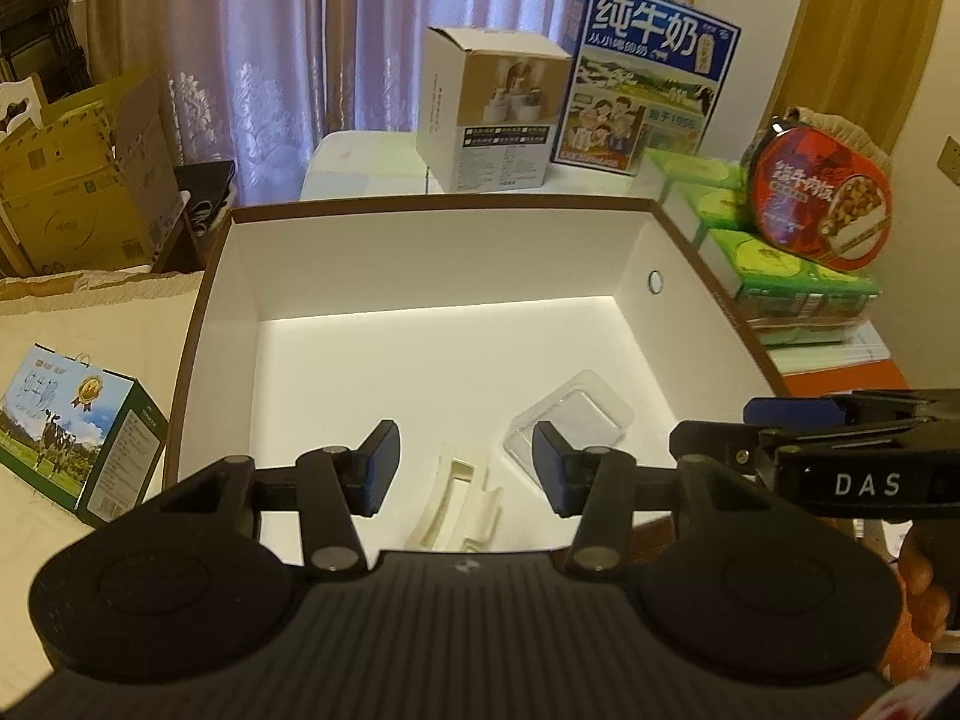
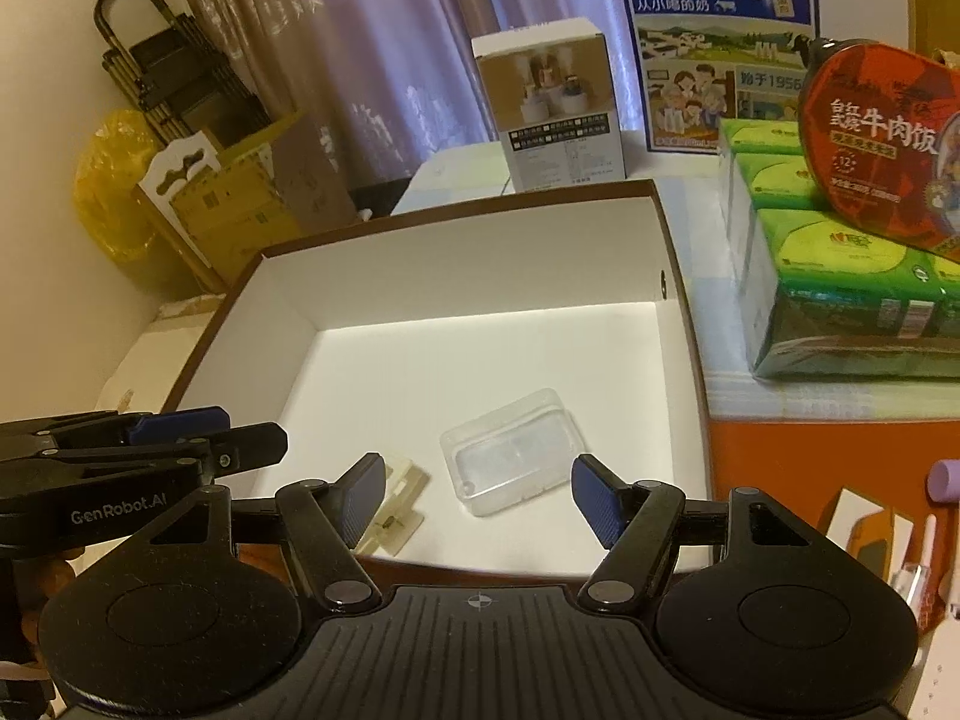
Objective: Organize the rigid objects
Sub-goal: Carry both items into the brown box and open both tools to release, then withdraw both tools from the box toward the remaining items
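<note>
A large brown-edged box with a white inside [image 1: 432, 252] [image 2: 468, 264] stands in front of me. On its floor lie a clear plastic case [image 1: 576, 408] [image 2: 510, 456] and a cream plastic part [image 1: 462, 498] [image 2: 402, 504]. My left gripper [image 1: 465, 465] is open and empty above the near edge of the box, over the cream part. My right gripper [image 2: 477, 495] is open and empty, just above the clear case. Each gripper shows from the side in the other's view, the right one [image 1: 798, 444] and the left one [image 2: 180, 438].
Behind the box stand a white carton [image 1: 489, 108] [image 2: 555, 102] and a blue milk carton [image 1: 648, 72] [image 2: 717, 42]. Right of it a red food tin [image 1: 819, 198] [image 2: 882, 156] leans on green packs [image 2: 840, 288]. A small milk carton [image 1: 72, 432] lies left. Small items [image 2: 900, 534] lie at the right.
</note>
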Tool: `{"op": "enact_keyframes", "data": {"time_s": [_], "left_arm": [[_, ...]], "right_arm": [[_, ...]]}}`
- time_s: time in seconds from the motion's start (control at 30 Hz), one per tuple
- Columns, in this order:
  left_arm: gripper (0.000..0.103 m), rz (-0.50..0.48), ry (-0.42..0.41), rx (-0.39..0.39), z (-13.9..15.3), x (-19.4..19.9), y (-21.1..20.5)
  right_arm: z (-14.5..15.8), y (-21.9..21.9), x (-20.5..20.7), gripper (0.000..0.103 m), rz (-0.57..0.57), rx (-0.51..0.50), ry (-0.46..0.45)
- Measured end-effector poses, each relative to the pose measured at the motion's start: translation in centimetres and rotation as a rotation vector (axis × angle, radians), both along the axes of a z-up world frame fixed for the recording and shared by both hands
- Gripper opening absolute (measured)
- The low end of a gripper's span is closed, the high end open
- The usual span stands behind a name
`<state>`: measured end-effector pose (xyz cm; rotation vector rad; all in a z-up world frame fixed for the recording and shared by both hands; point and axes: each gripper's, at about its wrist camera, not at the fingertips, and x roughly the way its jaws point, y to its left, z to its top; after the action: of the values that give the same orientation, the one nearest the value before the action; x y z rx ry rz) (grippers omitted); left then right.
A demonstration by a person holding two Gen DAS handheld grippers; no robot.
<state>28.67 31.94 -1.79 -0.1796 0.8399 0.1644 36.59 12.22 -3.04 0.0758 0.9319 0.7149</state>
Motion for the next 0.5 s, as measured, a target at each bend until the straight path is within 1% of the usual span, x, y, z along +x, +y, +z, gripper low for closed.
{"op": "enact_keyframes", "data": {"time_s": [0.3, 0.5], "left_arm": [[0.044, -0.039, -0.027, -0.022, 0.9, -2.4, -1.6], [0.044, -0.066, -0.027, -0.044, 0.8, -3.9, -3.2]], "right_arm": [[0.8, -2.2, -2.6, 0.066, -0.01, 0.05, -0.016], [1.3, -4.1, -4.5, 0.066, -0.023, 0.043, -0.035]]}}
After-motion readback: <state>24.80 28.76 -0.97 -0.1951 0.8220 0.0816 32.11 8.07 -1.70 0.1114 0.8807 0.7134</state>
